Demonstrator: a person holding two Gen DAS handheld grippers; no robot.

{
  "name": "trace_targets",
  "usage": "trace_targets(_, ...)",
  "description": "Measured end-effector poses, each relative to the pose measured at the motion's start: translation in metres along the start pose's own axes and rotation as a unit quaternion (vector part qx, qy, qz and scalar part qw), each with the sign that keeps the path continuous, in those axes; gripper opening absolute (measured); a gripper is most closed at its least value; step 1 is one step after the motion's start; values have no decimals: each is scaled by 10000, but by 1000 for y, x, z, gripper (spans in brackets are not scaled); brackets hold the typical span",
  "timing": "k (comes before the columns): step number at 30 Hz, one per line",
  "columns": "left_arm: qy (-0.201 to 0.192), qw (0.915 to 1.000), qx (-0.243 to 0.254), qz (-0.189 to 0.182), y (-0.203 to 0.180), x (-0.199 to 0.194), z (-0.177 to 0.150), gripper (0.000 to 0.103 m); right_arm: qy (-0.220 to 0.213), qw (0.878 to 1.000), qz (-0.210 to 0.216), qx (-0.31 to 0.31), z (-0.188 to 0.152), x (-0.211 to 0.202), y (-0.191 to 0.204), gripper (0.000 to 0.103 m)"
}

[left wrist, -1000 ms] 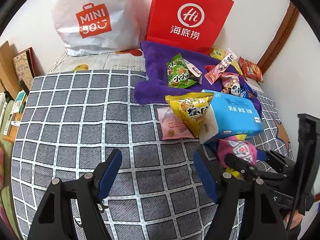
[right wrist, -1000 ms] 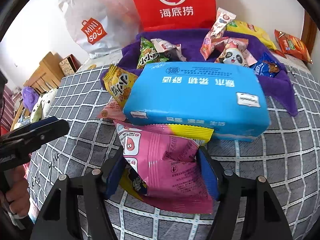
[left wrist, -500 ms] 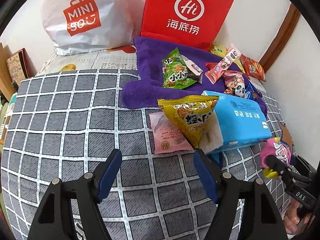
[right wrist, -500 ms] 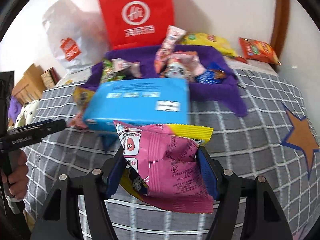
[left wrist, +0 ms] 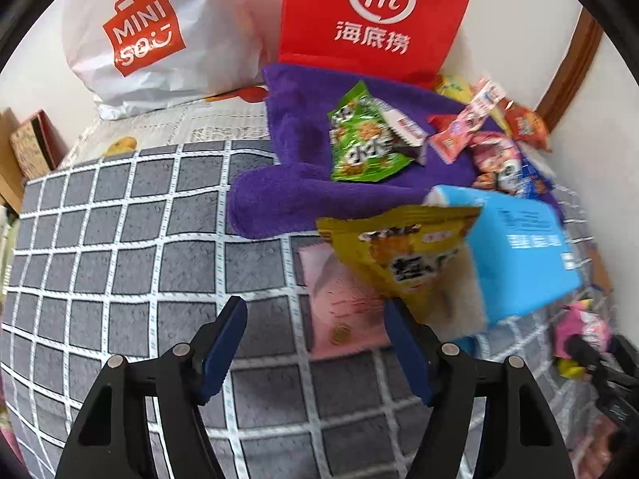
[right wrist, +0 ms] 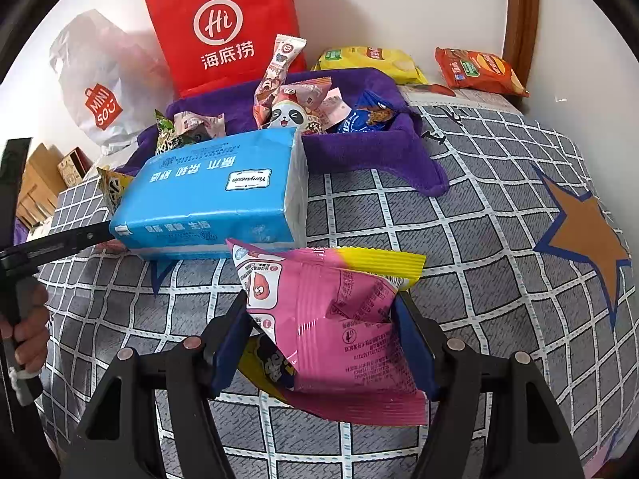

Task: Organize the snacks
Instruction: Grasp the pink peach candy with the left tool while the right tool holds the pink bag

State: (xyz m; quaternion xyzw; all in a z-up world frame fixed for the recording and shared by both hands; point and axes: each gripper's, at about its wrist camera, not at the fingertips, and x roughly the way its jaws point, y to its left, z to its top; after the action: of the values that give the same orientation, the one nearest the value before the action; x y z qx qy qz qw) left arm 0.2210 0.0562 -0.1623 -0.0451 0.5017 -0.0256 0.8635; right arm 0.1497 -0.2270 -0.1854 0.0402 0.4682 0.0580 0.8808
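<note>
My right gripper (right wrist: 323, 339) is shut on a pink and yellow snack bag (right wrist: 331, 319) and holds it above the grey checked bedspread. My left gripper (left wrist: 315, 339) is open and empty, just in front of a flat pale pink packet (left wrist: 343, 303) and a yellow snack bag (left wrist: 403, 251) that leans on a blue tissue pack (left wrist: 523, 255). A purple towel (left wrist: 299, 151) behind them carries a green snack bag (left wrist: 359, 143) and several more snacks, among them a panda packet (right wrist: 287, 115). The held pink bag also shows in the left wrist view (left wrist: 583, 327) at far right.
A red paper bag (left wrist: 379, 16) and a white Miniso bag (left wrist: 151, 36) stand against the back wall. A yellow bag (right wrist: 371, 60) and an orange bag (right wrist: 475, 70) lie behind the towel. A wooden post (right wrist: 519, 20) stands at the right. Boxes (left wrist: 32, 147) sit left of the bed.
My left gripper has moved forward toward the pale pink packet and yellow bag. My right gripper has swung right and back with the pink bag, away from the tissue pack.
</note>
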Motion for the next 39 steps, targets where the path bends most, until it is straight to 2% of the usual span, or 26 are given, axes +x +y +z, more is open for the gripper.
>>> trace_targets(5, 51, 9999, -77, -79, -3, 11, 3, 68, 9, 10000, -27, -39, 0, 1, 1, 69)
trace_targets(7, -11, 10000, 76, 30, -8, 14, 3, 69, 14, 10000, -61, -59, 0, 2, 2, 69)
trace_targets(8, -63, 9999, 131, 39, -9, 14, 3, 60, 19, 9999, -78, -65, 1, 2, 3, 69)
trace_targets(9, -110, 9998, 132, -45, -8, 12, 1, 46, 23, 9999, -90, -66, 1, 3, 3, 69)
trace_targets(11, -84, 9997, 66, -235, -3, 5, -3, 32, 21, 9999, -101, -55, 1, 3, 3, 69)
trace_targets(16, 23, 9980, -249, -580, 24, -16, -19, 25, -10, 9999, -111, -51, 0, 1, 3, 69)
trace_targets(20, 10, 9985, -225, -496, 38, -36, -42, 25, -40, 10000, -60, -7, -3, -2, 3, 69)
trace_targets(28, 276, 9966, -270, -733, 43, -52, -82, 25, -130, 9999, 16, -45, -16, -17, 1, 68)
trace_targets(32, 230, 9965, -216, -768, 36, -59, -95, 25, -187, 9998, 14, -84, -27, -25, -6, 68)
trace_targets(34, 210, 9966, -221, -769, 34, -62, -98, 29, -186, 9998, 30, -84, -32, -29, -11, 68)
trace_targets(39, 181, 9963, -337, -764, 36, -67, -104, 52, -295, 9992, 261, -100, -42, -45, -20, 68)
